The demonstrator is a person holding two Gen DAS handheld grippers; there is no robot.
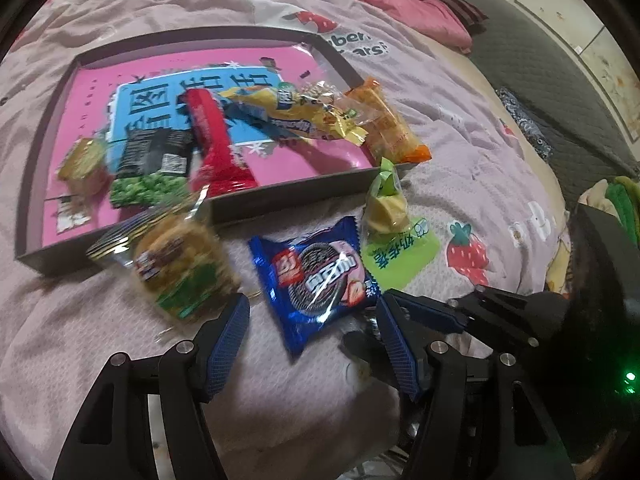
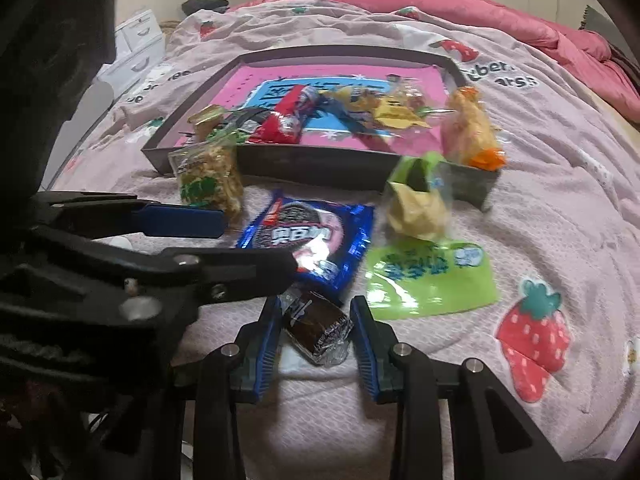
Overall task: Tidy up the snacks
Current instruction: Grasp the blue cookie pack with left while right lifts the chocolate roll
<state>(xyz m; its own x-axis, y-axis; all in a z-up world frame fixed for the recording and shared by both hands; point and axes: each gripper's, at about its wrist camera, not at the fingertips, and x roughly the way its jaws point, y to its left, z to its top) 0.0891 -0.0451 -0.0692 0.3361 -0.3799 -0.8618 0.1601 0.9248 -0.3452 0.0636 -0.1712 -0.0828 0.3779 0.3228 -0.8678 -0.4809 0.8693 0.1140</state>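
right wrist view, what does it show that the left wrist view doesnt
Only the right wrist view shows the dark brown wrapped snack between the right gripper pads, plus white drawers. Only the left wrist view shows a dark mat beside the bed. Both show the tray, the blue cookie pack, the green packet and the open left gripper.

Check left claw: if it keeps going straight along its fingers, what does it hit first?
Most likely the blue cookie packet, which lies on the bedspread directly ahead between the open left claw fingers. Depth is hard to judge through the fisheye.
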